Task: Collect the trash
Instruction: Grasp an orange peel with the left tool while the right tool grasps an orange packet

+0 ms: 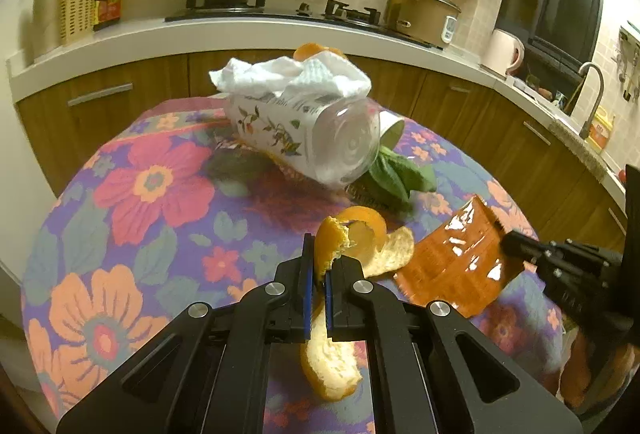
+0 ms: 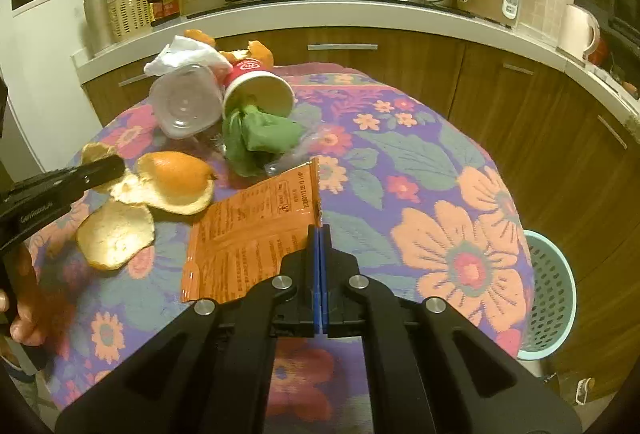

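Note:
My left gripper is shut on a long curl of orange peel, which sticks out past the fingertips and hangs down below them. In the right wrist view the same gripper comes in from the left over the peel. My right gripper is shut on the right edge of a shiny orange snack packet. From the left wrist view that gripper holds the packet at its far corner. Both pieces sit just over the flowered tablecloth.
A clear bottle with a floral label lies on its side under a crumpled white tissue. A red paper cup and green leaves lie beside it. A teal mesh basket stands on the floor at the table's right. Kitchen counters ring the table.

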### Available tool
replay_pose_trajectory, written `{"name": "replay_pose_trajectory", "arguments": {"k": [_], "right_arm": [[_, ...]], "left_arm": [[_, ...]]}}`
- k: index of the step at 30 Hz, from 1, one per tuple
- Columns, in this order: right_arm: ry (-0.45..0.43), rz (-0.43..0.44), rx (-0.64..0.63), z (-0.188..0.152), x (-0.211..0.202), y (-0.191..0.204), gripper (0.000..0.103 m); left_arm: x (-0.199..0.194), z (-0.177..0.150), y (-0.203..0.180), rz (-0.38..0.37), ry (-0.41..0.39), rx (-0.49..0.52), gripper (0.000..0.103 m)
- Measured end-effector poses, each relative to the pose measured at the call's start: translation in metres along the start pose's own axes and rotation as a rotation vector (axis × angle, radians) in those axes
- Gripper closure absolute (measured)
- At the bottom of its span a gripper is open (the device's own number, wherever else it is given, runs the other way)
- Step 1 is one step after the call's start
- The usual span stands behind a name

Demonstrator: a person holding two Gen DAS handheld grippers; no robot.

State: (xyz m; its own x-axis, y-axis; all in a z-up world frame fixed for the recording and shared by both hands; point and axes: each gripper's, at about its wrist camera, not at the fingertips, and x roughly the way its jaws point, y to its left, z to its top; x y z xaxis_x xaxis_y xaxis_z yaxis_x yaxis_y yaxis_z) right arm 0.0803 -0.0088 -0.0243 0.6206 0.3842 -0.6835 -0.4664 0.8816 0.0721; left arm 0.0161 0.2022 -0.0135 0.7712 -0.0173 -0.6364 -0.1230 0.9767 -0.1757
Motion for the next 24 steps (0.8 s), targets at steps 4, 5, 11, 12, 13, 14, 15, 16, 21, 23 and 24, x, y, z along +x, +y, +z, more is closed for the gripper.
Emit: {"name": "replay_pose_trajectory", "arguments": {"k": [4, 5, 11, 12, 13, 14, 15, 16, 21, 23, 24], "right_arm": [[0.025, 0.055, 0.059, 0.001, 0.007, -0.010, 0.092], [0.037, 0.071, 0.073, 0.001, 0.010, -0.012, 0.067], [0.027, 0.067, 0.047, 0.000, 0.011, 0.003, 0.024], [0.038, 0.073, 0.050, 0.000, 0.014, 0.005, 0.024], [0.052, 0.071, 0.048, 0.000, 0.018, 0.007, 0.024], [0.064, 0.062, 0.041, -0.001, 0.021, 0.009, 0.024], [0.078, 0.056, 0.031, -0.003, 0.023, 0.011, 0.024], [0.099, 0.056, 0.018, -0.004, 0.027, 0.014, 0.024], [0.165, 0.029, -0.028, -0.008, 0.040, 0.028, 0.024], [0.171, 0.007, -0.053, -0.008, 0.043, 0.035, 0.027], [0.170, 0.012, -0.052, -0.008, 0.043, 0.036, 0.030]], "left_arm": [[0.001, -0.004, 0.003, 0.010, 0.007, -0.007, 0.101], [0.003, -0.005, 0.003, 0.012, 0.011, -0.008, 0.101], [0.009, -0.009, 0.004, 0.020, 0.023, -0.002, 0.101], [0.010, -0.009, 0.004, 0.018, 0.023, -0.003, 0.101], [0.010, -0.009, 0.003, 0.020, 0.022, -0.001, 0.101], [0.010, -0.009, 0.003, 0.022, 0.022, 0.001, 0.101], [0.010, -0.010, 0.003, 0.023, 0.022, 0.003, 0.101], [0.011, -0.010, 0.002, 0.023, 0.022, 0.004, 0.101], [0.012, -0.012, 0.001, 0.018, 0.026, 0.000, 0.101], [0.012, -0.012, 0.000, 0.016, 0.027, 0.001, 0.101], [0.012, -0.013, 0.001, 0.014, 0.026, 0.000, 0.101]]}}
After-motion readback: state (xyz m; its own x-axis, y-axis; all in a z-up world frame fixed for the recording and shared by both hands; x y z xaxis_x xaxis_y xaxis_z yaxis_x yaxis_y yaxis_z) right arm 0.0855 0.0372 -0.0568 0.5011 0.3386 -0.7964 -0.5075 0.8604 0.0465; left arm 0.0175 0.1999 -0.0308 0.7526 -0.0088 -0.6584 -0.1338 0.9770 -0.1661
